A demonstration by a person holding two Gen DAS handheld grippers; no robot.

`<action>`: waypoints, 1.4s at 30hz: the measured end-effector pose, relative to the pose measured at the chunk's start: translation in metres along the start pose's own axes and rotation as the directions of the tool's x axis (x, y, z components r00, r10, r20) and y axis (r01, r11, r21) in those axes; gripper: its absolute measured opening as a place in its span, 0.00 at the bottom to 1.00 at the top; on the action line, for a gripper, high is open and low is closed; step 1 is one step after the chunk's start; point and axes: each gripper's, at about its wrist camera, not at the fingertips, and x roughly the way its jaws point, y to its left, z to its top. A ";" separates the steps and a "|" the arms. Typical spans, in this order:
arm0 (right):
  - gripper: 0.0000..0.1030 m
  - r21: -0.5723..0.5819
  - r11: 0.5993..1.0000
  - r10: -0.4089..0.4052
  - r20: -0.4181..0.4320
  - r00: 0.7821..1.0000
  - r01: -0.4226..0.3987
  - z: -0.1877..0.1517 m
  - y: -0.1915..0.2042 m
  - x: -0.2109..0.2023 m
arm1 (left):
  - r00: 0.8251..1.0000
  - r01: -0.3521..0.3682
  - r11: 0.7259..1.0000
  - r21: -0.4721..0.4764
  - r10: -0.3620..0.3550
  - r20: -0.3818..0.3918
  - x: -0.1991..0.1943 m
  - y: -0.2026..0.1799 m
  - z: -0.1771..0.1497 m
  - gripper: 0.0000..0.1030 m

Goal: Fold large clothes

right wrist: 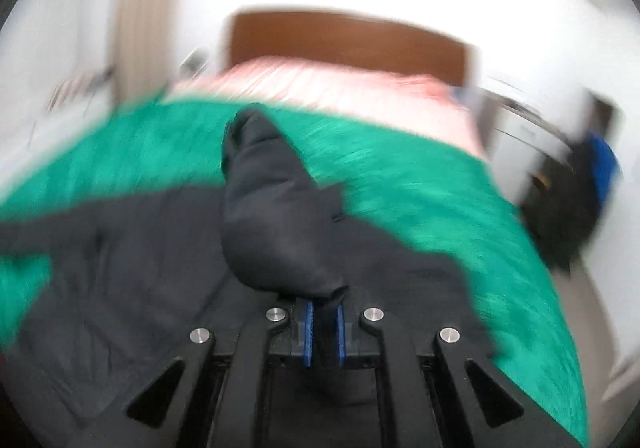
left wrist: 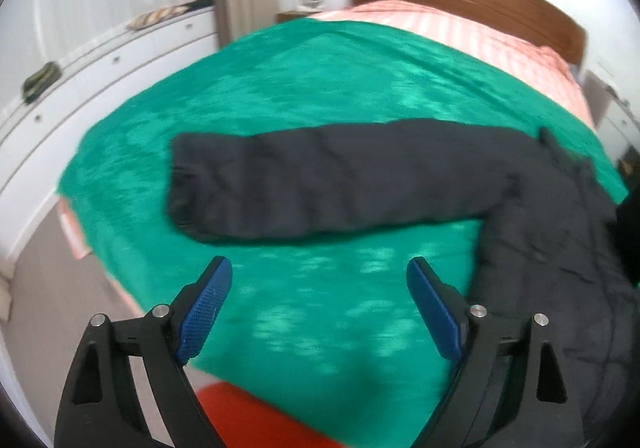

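Quilted dark jacket (left wrist: pixel 328 183) on fuzzy green blanket (left wrist: pixel 280 87), left tool (left wrist: pixel 320 276) spread wide, right tool (right wrist: pixel 323 324) pinching sleeve (right wrist: pixel 276 215).

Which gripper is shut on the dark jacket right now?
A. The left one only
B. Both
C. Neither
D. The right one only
D: in the right wrist view the right gripper has its blue pads pinched on a fold of the jacket, while the left gripper hangs wide open over the green blanket, touching no cloth.
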 end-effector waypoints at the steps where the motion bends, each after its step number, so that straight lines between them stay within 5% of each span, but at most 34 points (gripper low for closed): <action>1: 0.07 0.086 0.996 -0.040 0.029 0.999 0.037 0.005 -0.041 -0.023 | 1.000 0.026 1.000 0.015 -0.026 0.004 0.000 -0.013 0.001 0.88; 6: 0.07 0.344 0.897 -0.305 0.024 0.952 0.279 -0.018 -0.202 -0.099 | 0.995 0.097 0.994 0.052 -0.096 -0.014 0.002 -0.053 -0.002 0.88; 10: 0.07 0.450 0.744 -0.461 -0.190 0.867 0.494 -0.091 -0.299 -0.097 | 0.992 0.119 0.990 0.075 -0.115 -0.057 0.011 -0.073 -0.012 0.88; 12: 0.14 0.463 0.691 -0.453 -0.322 0.831 0.556 -0.138 -0.326 -0.077 | 0.989 0.126 0.989 0.082 -0.119 -0.086 0.016 -0.076 -0.016 0.88; 14: 0.48 0.454 0.645 -0.414 -0.469 0.780 0.615 -0.185 -0.343 -0.057 | 0.984 0.147 0.985 0.090 -0.137 -0.116 0.020 -0.075 -0.022 0.88; 15: 0.58 0.454 0.636 -0.405 -0.492 0.771 0.624 -0.198 -0.344 -0.056 | 0.978 0.171 0.981 0.091 -0.157 -0.136 0.020 -0.074 -0.025 0.88; 16: 0.66 0.469 0.638 -0.394 -0.483 0.782 0.611 -0.211 -0.340 -0.061 | 0.970 0.200 0.976 0.088 -0.184 -0.156 0.021 -0.071 -0.028 0.88; 18: 0.66 0.473 0.668 -0.386 -0.440 0.811 0.575 -0.217 -0.318 -0.076 | 0.939 0.293 0.953 0.078 -0.271 -0.212 0.023 -0.067 -0.037 0.90; 19: 0.67 0.480 0.701 -0.358 -0.403 0.842 0.528 -0.217 -0.303 -0.082 | 0.920 0.336 0.939 0.079 -0.309 -0.241 0.024 -0.067 -0.041 0.91; 21: 0.74 0.512 0.798 -0.181 -0.300 0.937 0.318 -0.211 -0.260 -0.090 | 0.886 0.403 0.909 0.106 -0.359 -0.294 0.024 -0.075 -0.055 0.93; 22: 0.79 0.520 0.835 -0.050 -0.254 0.966 0.180 -0.208 -0.235 -0.091 | 0.879 0.415 0.901 0.125 -0.362 -0.309 0.025 -0.080 -0.061 0.93; 23: 0.80 0.513 0.857 0.099 -0.228 0.969 0.033 -0.207 -0.207 -0.088 | 0.873 0.427 0.891 0.155 -0.361 -0.329 0.026 -0.089 -0.070 0.93; 26: 0.79 0.468 0.863 0.349 -0.283 0.893 -0.189 -0.220 -0.143 -0.066 | 0.857 0.445 0.866 0.228 -0.338 -0.388 0.033 -0.112 -0.095 0.90; 27: 0.79 0.450 0.863 0.397 -0.326 0.858 -0.228 -0.228 -0.120 -0.055 | 0.862 0.436 0.866 0.244 -0.324 -0.391 0.033 -0.118 -0.102 0.81; 28: 0.70 0.432 0.868 0.418 -0.371 0.829 -0.244 -0.235 -0.106 -0.045 | 0.872 0.419 0.871 0.255 -0.309 -0.379 0.032 -0.120 -0.105 0.76; 29: 0.45 0.412 0.876 0.423 -0.409 0.809 -0.250 -0.241 -0.096 -0.039 | 0.877 0.415 0.870 0.264 -0.305 -0.372 0.028 -0.122 -0.108 0.62; 30: 0.38 0.397 0.886 0.408 -0.420 0.811 -0.240 -0.242 -0.094 -0.039 | 0.876 0.419 0.867 0.268 -0.309 -0.371 0.023 -0.122 -0.109 0.47; 32: 0.22 0.421 0.876 0.416 -0.410 0.811 -0.236 -0.231 -0.105 -0.045 | 0.875 0.423 0.864 0.272 -0.311 -0.372 0.013 -0.120 -0.108 0.34; 33: 0.21 0.418 0.879 0.409 -0.408 0.816 -0.231 -0.225 -0.107 -0.051 | 0.871 0.432 0.860 0.271 -0.320 -0.372 0.008 -0.120 -0.109 0.31; 36: 0.21 0.362 0.909 0.355 -0.420 0.835 -0.204 -0.220 -0.111 -0.060 | 0.870 0.433 0.858 0.277 -0.317 -0.377 0.003 -0.117 -0.120 0.37; 39: 0.24 0.346 0.926 0.316 -0.485 0.816 -0.153 -0.226 -0.088 -0.020 | 0.890 0.390 0.876 0.284 -0.279 -0.362 0.016 -0.121 -0.124 0.48; 42: 0.46 0.331 0.937 0.266 -0.476 0.839 -0.109 -0.231 -0.080 -0.011 | 0.911 0.356 0.878 0.319 -0.252 -0.325 0.009 -0.129 -0.114 0.59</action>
